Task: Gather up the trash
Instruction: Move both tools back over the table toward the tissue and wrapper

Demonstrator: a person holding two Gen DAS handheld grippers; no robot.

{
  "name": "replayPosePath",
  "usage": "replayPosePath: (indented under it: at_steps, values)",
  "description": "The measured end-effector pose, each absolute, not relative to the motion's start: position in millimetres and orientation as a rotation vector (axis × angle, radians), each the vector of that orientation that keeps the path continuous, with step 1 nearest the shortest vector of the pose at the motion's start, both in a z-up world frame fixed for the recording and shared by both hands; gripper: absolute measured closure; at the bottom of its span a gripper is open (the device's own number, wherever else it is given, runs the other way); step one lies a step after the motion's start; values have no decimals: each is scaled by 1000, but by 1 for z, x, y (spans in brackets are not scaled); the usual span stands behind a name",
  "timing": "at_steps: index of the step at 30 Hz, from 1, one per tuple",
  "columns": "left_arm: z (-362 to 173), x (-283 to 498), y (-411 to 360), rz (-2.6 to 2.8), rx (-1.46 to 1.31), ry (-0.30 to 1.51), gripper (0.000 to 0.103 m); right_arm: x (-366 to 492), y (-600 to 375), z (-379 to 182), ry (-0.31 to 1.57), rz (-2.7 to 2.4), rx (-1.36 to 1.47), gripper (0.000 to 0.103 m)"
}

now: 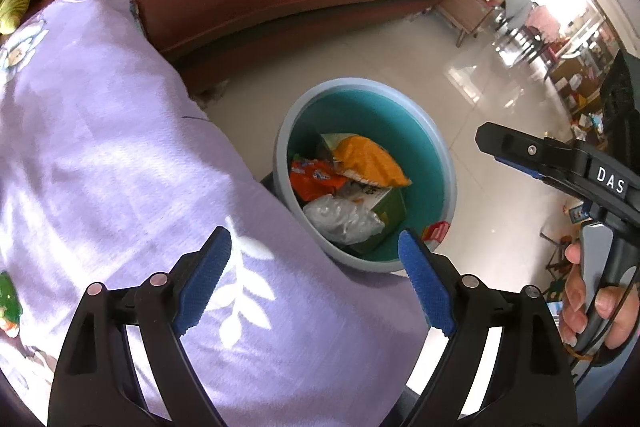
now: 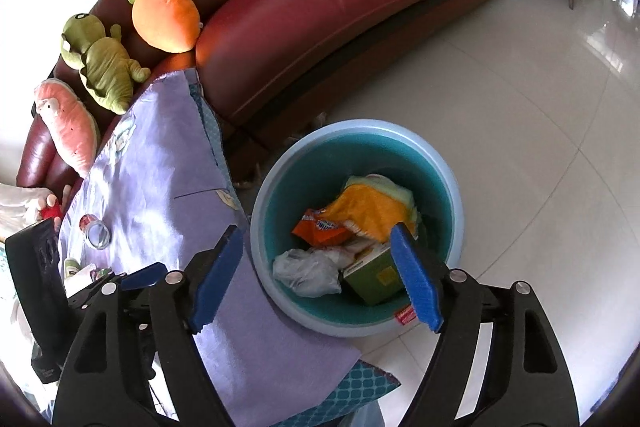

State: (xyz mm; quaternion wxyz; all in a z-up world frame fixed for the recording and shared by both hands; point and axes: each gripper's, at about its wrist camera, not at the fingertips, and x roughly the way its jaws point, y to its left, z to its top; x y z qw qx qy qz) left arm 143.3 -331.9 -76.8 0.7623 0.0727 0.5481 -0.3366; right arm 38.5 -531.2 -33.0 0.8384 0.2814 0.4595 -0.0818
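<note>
Both claws are standing wide with nothing between their blue pads: the left claw [image 1: 316, 283] over a lilac cloth [image 1: 112, 155], the right claw [image 2: 316, 275] above the bin [image 2: 452, 187]. The bin is sitting on the floor [image 2: 520, 107] beside a red sofa [image 2: 320, 7], holding an orange wrapper [image 2: 320, 229], a clear plastic bag [image 2: 308, 269] and a green box [image 2: 372, 277].

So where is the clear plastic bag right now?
The clear plastic bag lies inside the teal bin, at its near left side in the right wrist view, beside the green box and below the orange wrapper.
</note>
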Motion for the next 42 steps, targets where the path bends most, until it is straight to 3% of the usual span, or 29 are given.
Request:
replayPosePath:
  at_steps: [16,42]
  values:
    - [-50,133,-253,-664,86,1131,16,44,-461,-8,983,-91,523,30]
    - [-26,131,-44,-440,-152,1050,16,91,-273,30,1069,123,240,30]
